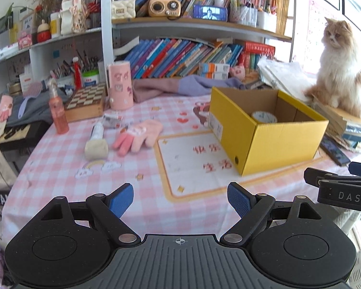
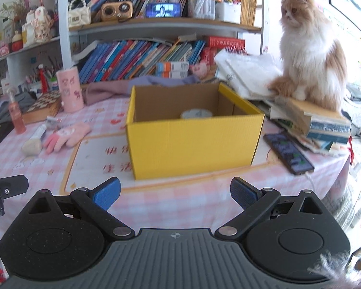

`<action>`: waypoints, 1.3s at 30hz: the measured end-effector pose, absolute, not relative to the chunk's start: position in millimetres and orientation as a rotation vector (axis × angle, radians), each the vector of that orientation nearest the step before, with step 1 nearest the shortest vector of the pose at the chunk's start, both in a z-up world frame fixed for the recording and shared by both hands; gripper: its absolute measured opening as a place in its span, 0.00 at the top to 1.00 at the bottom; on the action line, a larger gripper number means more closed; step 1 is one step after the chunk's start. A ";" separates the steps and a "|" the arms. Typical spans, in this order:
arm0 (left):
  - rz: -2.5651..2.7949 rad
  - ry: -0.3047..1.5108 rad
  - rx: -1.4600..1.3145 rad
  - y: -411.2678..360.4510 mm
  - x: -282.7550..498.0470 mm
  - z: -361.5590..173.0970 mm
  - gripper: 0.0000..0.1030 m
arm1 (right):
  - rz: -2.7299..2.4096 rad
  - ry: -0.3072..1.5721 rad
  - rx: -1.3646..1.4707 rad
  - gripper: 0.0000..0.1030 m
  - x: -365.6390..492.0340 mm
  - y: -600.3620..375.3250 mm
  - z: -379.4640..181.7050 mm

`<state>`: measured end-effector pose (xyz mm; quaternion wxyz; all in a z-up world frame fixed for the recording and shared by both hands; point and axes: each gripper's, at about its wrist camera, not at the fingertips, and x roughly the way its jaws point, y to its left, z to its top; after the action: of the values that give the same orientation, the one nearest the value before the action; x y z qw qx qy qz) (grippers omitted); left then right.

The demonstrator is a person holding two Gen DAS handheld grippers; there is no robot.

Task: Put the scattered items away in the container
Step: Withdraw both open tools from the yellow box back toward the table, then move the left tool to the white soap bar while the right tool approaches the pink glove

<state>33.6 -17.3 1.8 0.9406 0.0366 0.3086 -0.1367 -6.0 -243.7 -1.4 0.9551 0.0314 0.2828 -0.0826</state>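
A yellow cardboard box [image 1: 279, 144] [image 2: 192, 144] stands open on the pink checked tablecloth, with a roll of tape [image 1: 264, 117] [image 2: 196, 114] inside. Left of it lie a pink glove [image 1: 138, 136] [image 2: 65, 136], a white tube with a beige cap [image 1: 96, 142] [image 2: 35, 142] and a small packet [image 1: 112, 121] [image 2: 52, 120]. My left gripper [image 1: 180, 198] is open and empty above the near table edge, well short of the items. My right gripper [image 2: 175, 193] is open and empty, in front of the box's near wall.
An orange spray bottle [image 1: 58, 114], a chessboard box [image 1: 85, 102] and a pink cylinder [image 1: 120, 85] stand at the back left. A cat [image 2: 310, 48] sits on stacked books right of the box. A phone [image 2: 287, 153] lies beside the box. Shelves of books fill the back.
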 end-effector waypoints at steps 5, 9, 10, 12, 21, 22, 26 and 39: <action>-0.271 0.666 0.079 -5.8 27.1 -5.4 0.15 | -0.131 0.617 0.067 0.04 -9.3 -227.5 -7.2; -0.247 0.677 0.071 5.9 24.3 -7.5 0.15 | -0.087 0.630 0.054 0.04 -8.1 -213.4 -8.1; -0.240 0.678 0.067 9.3 23.6 -7.8 0.15 | -0.075 0.633 0.049 0.04 -7.3 -210.0 -8.1; -0.227 0.681 0.061 15.5 23.2 -7.9 0.15 | -0.050 0.637 0.040 0.04 -4.9 -203.1 -7.7; -0.151 0.669 0.037 43.9 26.5 -3.1 0.15 | 0.056 0.636 -0.004 0.03 13.2 -168.3 -2.3; -0.140 0.667 0.031 47.2 27.4 -2.4 0.15 | 0.070 0.634 -0.011 0.03 15.0 -164.6 -1.1; -0.110 0.660 0.018 57.3 30.2 -0.7 0.15 | 0.115 0.627 -0.036 0.03 23.1 -151.0 2.0; -0.054 0.684 -0.004 73.4 51.5 -7.0 0.15 | 0.195 0.639 -0.069 0.03 58.1 -127.7 -3.1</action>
<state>51.5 73.4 -7.0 0.9417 -0.0021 0.3354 -0.0264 58.1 -127.7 -3.1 0.9441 -0.0340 0.3136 0.0956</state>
